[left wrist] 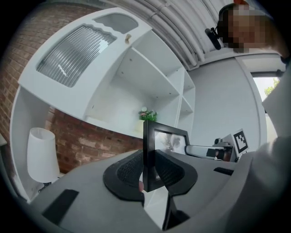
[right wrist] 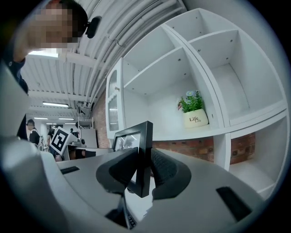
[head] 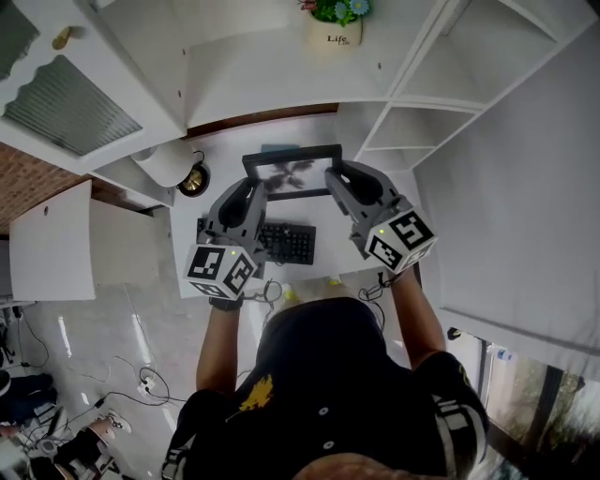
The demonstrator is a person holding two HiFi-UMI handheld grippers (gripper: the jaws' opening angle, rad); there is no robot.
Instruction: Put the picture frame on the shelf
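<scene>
A black picture frame with a grey print hangs in the air between my two grippers, above the desk and below the white shelf unit. My left gripper is shut on the frame's left edge. My right gripper is shut on its right edge. In both gripper views the frame stands upright, pinched between the ribbed pads. The open shelf with a potted plant lies ahead and slightly higher.
A potted plant marked "Life" stands on the wide shelf. Below are a black keyboard, a white lamp and a small brass clock on the desk. A cabinet door with ribbed glass is at left; narrower cubbies at right.
</scene>
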